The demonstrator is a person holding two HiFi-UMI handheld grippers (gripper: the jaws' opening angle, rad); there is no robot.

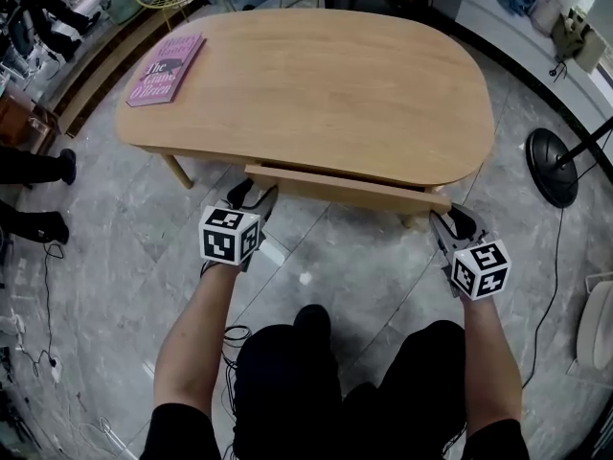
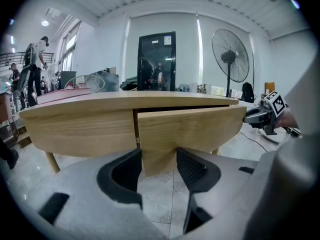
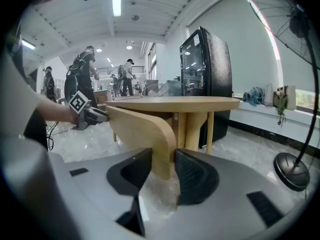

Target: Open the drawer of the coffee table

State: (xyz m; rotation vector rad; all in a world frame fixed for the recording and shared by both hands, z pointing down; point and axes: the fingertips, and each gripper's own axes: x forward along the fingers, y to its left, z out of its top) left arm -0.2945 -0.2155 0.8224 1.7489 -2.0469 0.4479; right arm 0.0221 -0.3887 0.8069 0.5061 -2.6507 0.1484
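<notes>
Left gripper (image 1: pixel 254 195): jaws pinch the left end of the drawer front (image 1: pixel 345 188). The wooden panel sits directly between the pads, and both pads touch it.

Right gripper (image 1: pixel 448 218): jaws pinch the rounded right end of the same panel, which sits between the pads.

The drawer is slightly out from under the top of the coffee table (image 1: pixel 316 84), with a dark gap behind the panel, just beyond both grippers.

A pink book (image 1: pixel 166 67) lies on the table top, well beyond the left gripper, at the far left edge.
</notes>
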